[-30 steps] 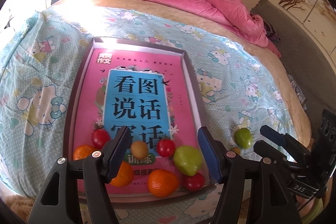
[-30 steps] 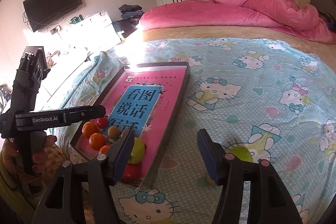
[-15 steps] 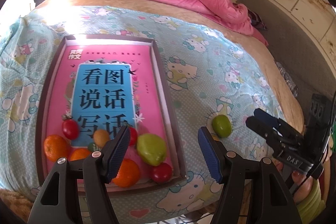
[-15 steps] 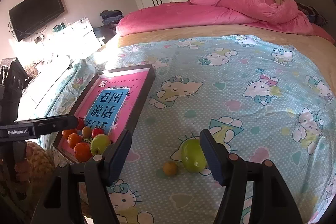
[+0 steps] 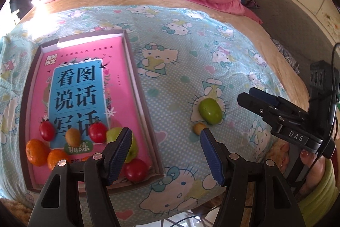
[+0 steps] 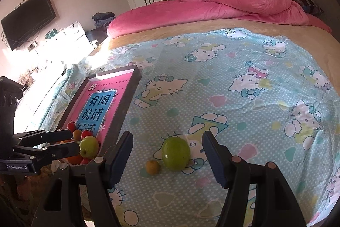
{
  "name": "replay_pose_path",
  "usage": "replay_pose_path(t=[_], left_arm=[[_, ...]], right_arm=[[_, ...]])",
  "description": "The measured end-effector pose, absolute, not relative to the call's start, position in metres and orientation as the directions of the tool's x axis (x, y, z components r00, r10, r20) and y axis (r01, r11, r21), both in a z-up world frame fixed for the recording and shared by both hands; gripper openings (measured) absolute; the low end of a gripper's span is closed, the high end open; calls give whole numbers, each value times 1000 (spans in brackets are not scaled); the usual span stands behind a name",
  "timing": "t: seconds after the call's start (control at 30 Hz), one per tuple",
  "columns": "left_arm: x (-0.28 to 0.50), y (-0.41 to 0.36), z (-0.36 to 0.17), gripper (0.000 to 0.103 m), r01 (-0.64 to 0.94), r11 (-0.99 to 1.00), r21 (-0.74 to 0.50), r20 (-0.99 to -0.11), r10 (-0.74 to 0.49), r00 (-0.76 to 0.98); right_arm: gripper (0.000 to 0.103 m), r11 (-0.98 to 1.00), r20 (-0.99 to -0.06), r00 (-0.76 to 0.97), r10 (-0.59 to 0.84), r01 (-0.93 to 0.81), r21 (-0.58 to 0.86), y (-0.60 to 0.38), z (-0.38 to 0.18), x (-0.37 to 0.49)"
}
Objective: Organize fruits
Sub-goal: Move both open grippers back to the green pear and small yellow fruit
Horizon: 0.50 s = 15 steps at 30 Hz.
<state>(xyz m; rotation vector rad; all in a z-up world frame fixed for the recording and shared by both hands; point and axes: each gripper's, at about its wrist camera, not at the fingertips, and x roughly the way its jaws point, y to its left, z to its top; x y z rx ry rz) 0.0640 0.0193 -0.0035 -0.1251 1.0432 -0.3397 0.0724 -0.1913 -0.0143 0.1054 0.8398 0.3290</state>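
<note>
1. Right gripper (image 6: 166,157): released, jaws apart, empty, aimed at the green fruit (image 6: 176,153) on the bed.
2. Left gripper (image 5: 165,152): released, empty, beside the tray (image 5: 136,86).
3. Small yellow fruit (image 6: 152,167) sits just beside the green one.
4. Risk: soft bedding; a jaw could nudge either fruit rolling away.

In the left wrist view, the left finger (image 5: 119,152) covers part of a green fruit (image 5: 112,134) and the book's (image 5: 80,88) lower text. In the right wrist view, the left gripper (image 6: 75,140) hides the oranges (image 6: 74,159) behind it.
</note>
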Motion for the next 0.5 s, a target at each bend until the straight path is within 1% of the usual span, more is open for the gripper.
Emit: replay_pose_path(t=[0.33,0.5], left_arm=[[69,-28,-26,68,340,921,-189,-857,-324,400],[76,-46,-39,68,386,901,-198,-867,-345,360]], right_arm=[[67,950,-777,550,306,-231,210,-194,-41,81],[67,952,-792,530,301,-218,216,-197,-48,85]])
